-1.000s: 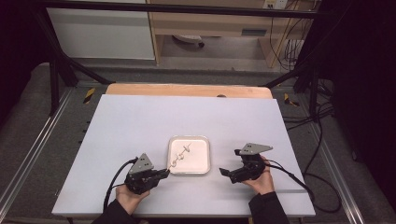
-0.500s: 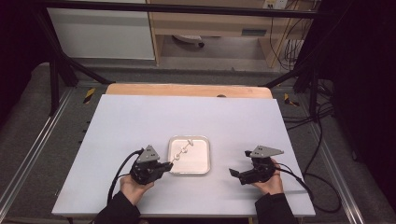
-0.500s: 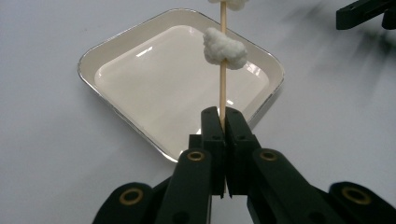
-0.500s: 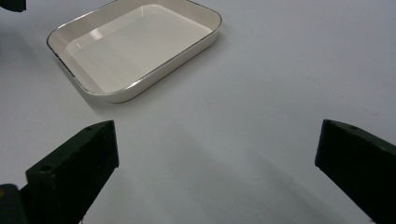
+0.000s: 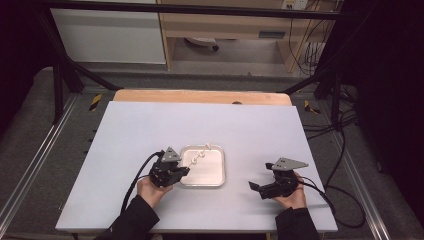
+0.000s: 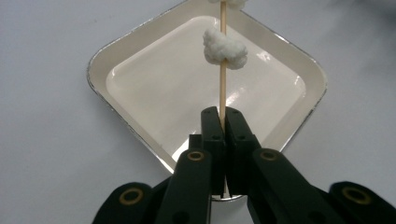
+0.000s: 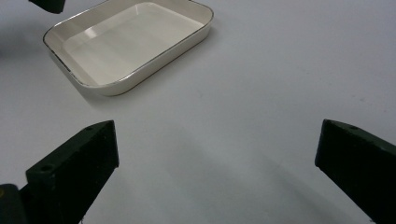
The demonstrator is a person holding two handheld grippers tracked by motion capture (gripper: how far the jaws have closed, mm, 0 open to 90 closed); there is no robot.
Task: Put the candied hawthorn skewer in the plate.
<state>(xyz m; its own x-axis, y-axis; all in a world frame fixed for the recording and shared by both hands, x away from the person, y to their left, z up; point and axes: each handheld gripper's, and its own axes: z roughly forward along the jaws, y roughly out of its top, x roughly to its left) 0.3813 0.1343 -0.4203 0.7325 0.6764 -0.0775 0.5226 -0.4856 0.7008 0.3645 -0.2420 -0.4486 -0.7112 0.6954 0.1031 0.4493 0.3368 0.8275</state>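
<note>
A white tray (image 5: 211,170) with a thin metal rim sits at the near middle of the white table. My left gripper (image 5: 186,171) is at the tray's left edge, shut on the near end of a thin wooden skewer (image 6: 222,88). The skewer reaches out over the tray (image 6: 159,88) and carries white fluffy lumps (image 6: 225,45); in the high view the skewer (image 5: 200,154) points toward the tray's far side. My right gripper (image 5: 254,186) stands to the right of the tray, apart from it. In the right gripper view its jaws (image 7: 217,135) are wide open with nothing between them, and the tray (image 7: 126,42) lies ahead at upper left.
A wooden board (image 5: 200,96) lies along the table's far edge. Cables trail from both grippers, the right one off the table's right side (image 5: 345,200). Metal rails (image 5: 30,170) flank the table.
My left gripper has carried the skewer to the right, up to the tray's left edge. My right gripper has drawn away from the tray to the right and slightly nearer.
</note>
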